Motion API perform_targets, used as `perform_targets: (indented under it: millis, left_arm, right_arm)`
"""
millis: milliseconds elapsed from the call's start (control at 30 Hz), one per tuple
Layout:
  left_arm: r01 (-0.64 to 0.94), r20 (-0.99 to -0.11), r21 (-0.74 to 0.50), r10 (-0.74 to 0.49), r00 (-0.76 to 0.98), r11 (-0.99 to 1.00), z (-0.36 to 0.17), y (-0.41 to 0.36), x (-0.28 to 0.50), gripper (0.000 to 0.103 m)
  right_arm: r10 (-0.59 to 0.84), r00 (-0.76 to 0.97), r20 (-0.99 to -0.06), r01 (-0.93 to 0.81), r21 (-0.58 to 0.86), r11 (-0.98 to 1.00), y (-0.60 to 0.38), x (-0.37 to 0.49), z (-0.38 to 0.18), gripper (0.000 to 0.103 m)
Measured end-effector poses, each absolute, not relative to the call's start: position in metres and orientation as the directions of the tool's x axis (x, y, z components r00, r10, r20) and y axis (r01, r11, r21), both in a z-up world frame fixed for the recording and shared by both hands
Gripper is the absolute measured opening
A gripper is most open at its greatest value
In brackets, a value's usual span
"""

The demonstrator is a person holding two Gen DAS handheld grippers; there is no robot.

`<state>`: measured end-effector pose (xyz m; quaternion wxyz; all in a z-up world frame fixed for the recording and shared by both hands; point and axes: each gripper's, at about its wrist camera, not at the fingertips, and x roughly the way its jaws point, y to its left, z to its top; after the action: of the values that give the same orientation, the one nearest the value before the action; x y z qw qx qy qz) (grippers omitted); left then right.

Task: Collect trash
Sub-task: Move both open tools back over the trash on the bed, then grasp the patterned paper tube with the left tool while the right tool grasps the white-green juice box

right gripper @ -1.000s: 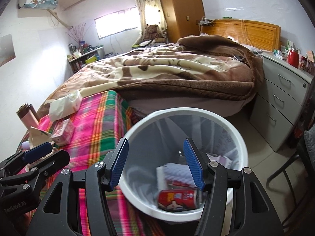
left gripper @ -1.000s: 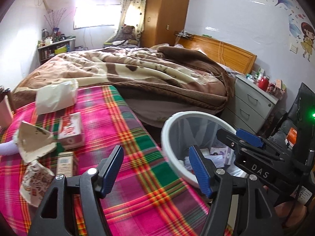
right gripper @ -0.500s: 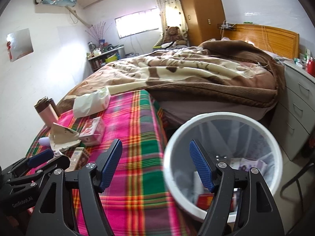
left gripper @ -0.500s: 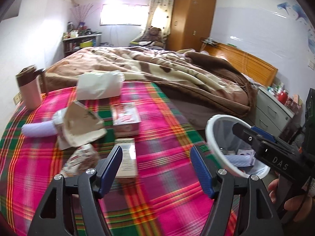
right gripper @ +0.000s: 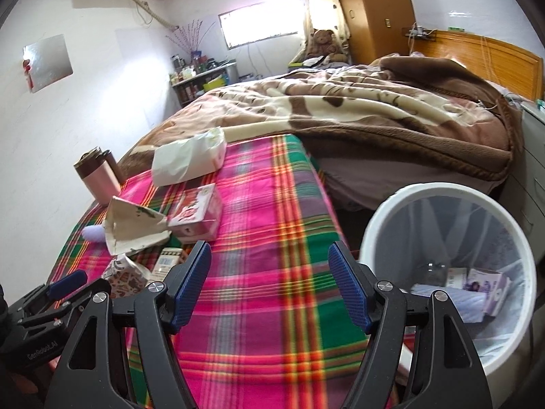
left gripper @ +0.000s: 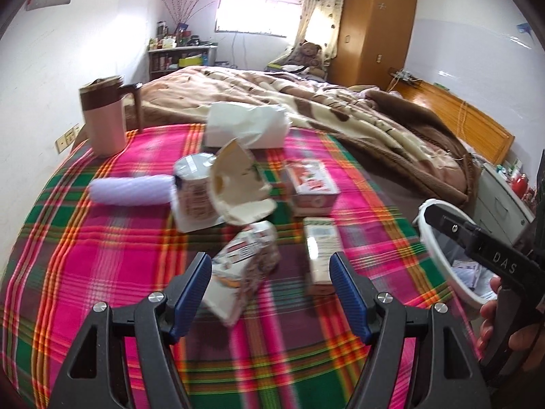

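My left gripper [left gripper: 270, 289] is open and empty above the plaid cloth, with a crumpled printed carton [left gripper: 243, 269] lying between its fingers. A small upright box [left gripper: 320, 255] stands by its right finger. Beyond lie a torn beige carton [left gripper: 238, 184], a round tub [left gripper: 194, 194], a red and white box [left gripper: 311, 187] and a lilac roll [left gripper: 131, 191]. My right gripper [right gripper: 269, 286] is open and empty over the cloth, left of the white bin [right gripper: 442, 259], which holds several scraps. The bin's rim [left gripper: 432, 248] shows in the left wrist view.
A pink mug [left gripper: 104, 119] and a white tissue pack [left gripper: 245, 129] stand at the cloth's far edge. A bed with a brown blanket [right gripper: 374, 116] lies behind. A grey nightstand [left gripper: 504, 201] stands to the right, past the bin.
Both grippers have swung left, away from the bin and over the plaid cloth. The left one has come down close to the crumpled carton. Both stay open.
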<state>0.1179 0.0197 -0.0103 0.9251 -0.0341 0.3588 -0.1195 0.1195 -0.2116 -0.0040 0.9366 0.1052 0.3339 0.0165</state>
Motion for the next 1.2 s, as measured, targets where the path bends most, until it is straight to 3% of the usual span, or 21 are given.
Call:
perform_targets:
  millis: [767,900,1067,1200]
  left_arm:
    - [0.197,-0.772,-0.12,-0.216,0.598,0.973,-0.051,0.044,0.155,0.077]
    - [0.188,-0.767,-0.141,-0.227,0.6,0.972,-0.049,0.048,0.155,0.068]
    - [0.2,-0.759,-0.187,-0.27,0.592,0.962,-0.049,0.051,0.156,0.04]
    - [0.165,-0.757,-0.184,-0.246,0.605,0.969,-0.048,0.058,0.154,0.039]
  right_arm:
    - [0.175,0.696,-0.697,-0.042,0.203,0.978,-0.157,0.15,-0.023,0.073]
    - [0.186,0.684,-0.706,-0.054,0.204,0.977,-0.15,0.153,-0.025,0.073]
    - [0.192,0.669,-0.718,-0.077,0.19,0.979,-0.14,0.155,-0.027,0.073]
    - [0.207,0.656,-0.726,-0.1,0.188,0.977,-0.134,0.156,-0.028,0.073]
